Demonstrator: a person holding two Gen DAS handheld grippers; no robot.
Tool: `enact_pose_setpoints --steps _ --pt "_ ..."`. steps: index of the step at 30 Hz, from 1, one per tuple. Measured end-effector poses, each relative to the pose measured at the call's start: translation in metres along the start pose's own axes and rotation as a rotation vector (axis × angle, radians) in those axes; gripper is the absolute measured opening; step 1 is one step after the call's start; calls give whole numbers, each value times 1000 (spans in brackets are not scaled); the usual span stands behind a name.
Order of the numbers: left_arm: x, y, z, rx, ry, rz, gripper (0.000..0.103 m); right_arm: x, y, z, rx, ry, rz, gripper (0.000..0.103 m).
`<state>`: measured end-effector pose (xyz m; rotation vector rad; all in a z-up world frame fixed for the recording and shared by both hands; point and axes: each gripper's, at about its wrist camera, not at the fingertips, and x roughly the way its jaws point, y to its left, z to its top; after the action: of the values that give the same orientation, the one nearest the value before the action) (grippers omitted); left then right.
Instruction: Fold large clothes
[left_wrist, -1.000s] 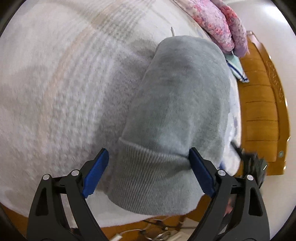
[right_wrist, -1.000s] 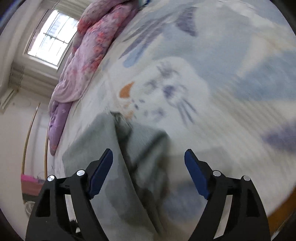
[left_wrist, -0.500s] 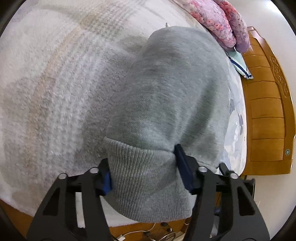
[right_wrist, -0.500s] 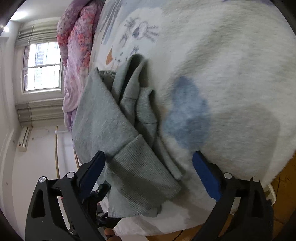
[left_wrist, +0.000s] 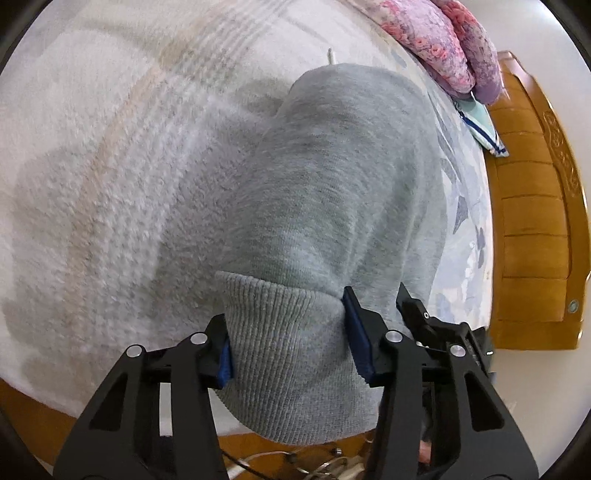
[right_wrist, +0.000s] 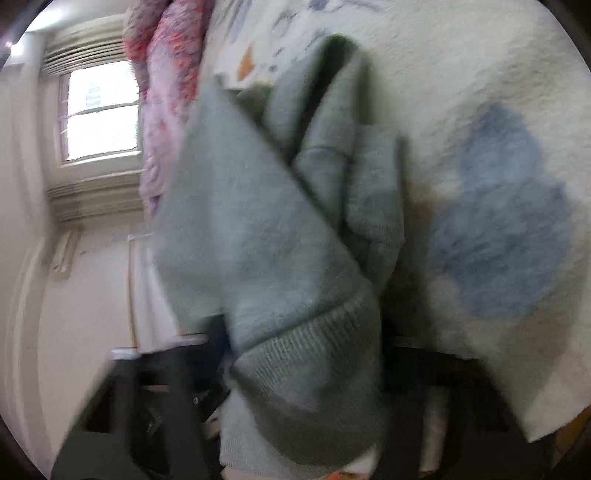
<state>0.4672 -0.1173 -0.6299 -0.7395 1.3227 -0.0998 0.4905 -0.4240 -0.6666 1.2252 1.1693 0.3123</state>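
A grey sweatshirt lies on a white fleece blanket on the bed, its ribbed hem hanging over the near edge. My left gripper is shut on the ribbed hem, blue pads pressing both sides. In the blurred right wrist view the sweatshirt is bunched, with its ribbed hem between the dark fingers of my right gripper, which looks closed on it.
A pink floral quilt and a folded striped cloth lie at the far side by the wooden bed board. Cables lie on the floor below the bed edge. A window is at the left.
My left gripper went from open around the hem to shut on it. My right gripper swung from the blanket to the sweatshirt's hem and closed on it.
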Motion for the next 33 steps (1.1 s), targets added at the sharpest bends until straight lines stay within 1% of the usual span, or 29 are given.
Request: enact_pose_setpoints --steps 3,6,8,10,12,14,15,18,20,21,23,24,26,28,30,32,33 --pt "-14 -4 4 7 -21 -17 45 -8 32 -2 -108 5 -42 34" --pt "-45 -12 16 33 -75 -39 43 -12 85 -8 -245 -3 -66 33" --pt "-66 -16 27 57 -109 -52 42 -11 112 -14 -296 -7 -59 33" --pt "-93 -15 39 80 -146 -62 42 -3 148 -21 -370 0 -73 33" --pt "-114 -11 50 92 -181 -65 42 13 176 -28 -403 19 -58 33" --pt "-140 4 64 88 -222 -82 42 30 201 -43 -455 35 -45 33" --pt "-158 18 74 79 -253 -90 42 42 214 -49 -476 45 -36 33" --pt "-198 56 98 57 -319 -101 42 91 260 -73 -538 86 -4 33" --pt "-228 93 122 30 -356 -94 42 135 290 -99 -582 123 14 33" --pt "-238 104 130 26 -368 -88 42 151 299 -109 -593 134 22 33" --pt "-266 143 159 8 -404 -55 42 205 327 -136 -622 173 41 33" --pt "-276 157 169 2 -416 -43 42 223 336 -145 -633 185 47 33" --pt "-302 199 197 -23 -442 -15 42 276 363 -170 -664 221 65 33" --pt "-331 241 224 -41 -487 18 42 327 389 -196 -698 254 86 32" --pt "-357 279 247 -47 -543 39 42 374 418 -224 -752 269 116 32" --pt "-373 306 262 -44 -587 50 42 409 435 -242 -781 253 131 33" --pt "-378 320 270 -37 -610 67 42 433 439 -257 -795 242 111 34"
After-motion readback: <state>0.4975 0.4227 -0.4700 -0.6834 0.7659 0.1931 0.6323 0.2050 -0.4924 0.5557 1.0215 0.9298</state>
